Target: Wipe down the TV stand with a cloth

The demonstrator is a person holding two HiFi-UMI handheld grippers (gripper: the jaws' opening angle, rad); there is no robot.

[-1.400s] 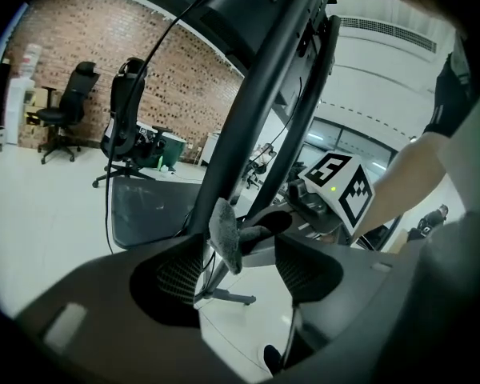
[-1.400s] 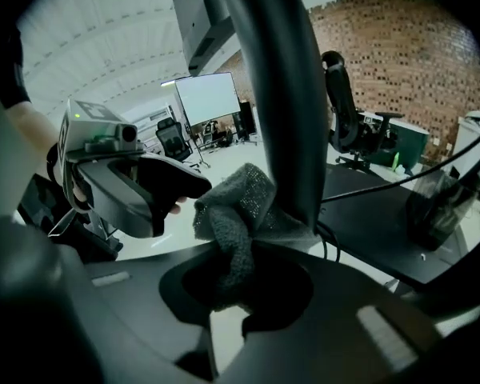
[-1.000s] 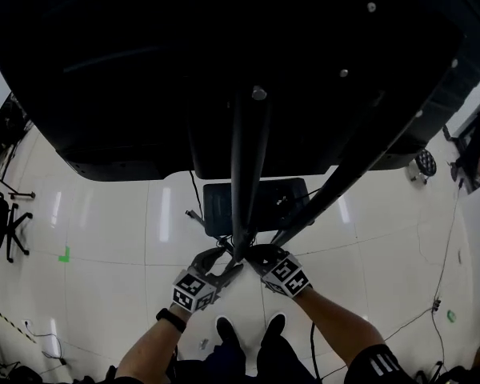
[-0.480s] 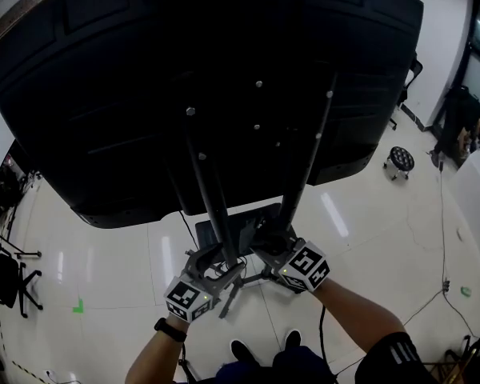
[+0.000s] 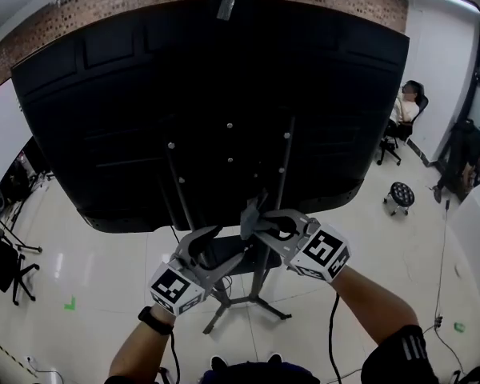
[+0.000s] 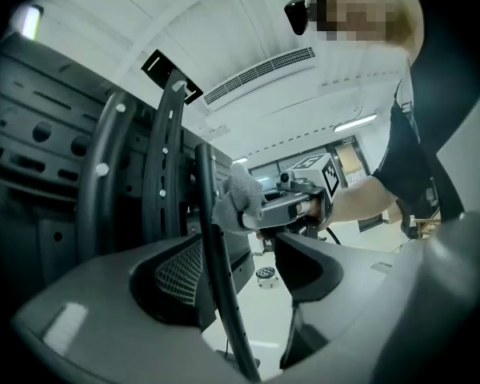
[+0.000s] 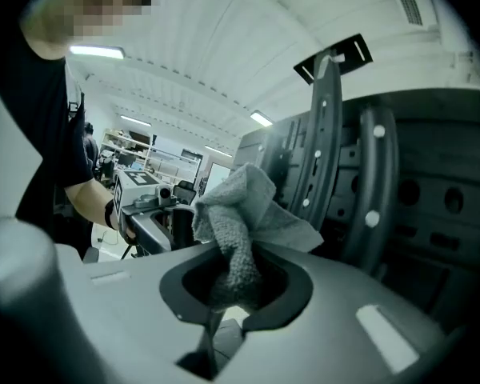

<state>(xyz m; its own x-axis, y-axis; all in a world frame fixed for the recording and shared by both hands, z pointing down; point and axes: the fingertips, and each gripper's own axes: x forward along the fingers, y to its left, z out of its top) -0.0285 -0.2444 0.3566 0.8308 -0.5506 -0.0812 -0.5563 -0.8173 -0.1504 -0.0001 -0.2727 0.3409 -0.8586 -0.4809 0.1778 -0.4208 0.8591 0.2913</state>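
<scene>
Cloth (image 7: pixel 234 214), grey and bunched, was pinched in the right gripper (image 7: pixel 236 290), whose jaws were closed on it, just beside an upright rail of the TV stand (image 5: pixel 282 166); the left gripper (image 6: pixel 252 294) had its jaws spread around a thin black rod (image 6: pixel 217 270); behind rose the TV's black back (image 5: pixel 128 94), then a brick wall (image 5: pixel 104 2)

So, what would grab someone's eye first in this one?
The big black back of the TV fills the upper half of the head view and looms over both grippers. Just below it, the right gripper is shut on a bunched grey cloth. A thin black stand pole runs between the open fingers of the left gripper.
</scene>
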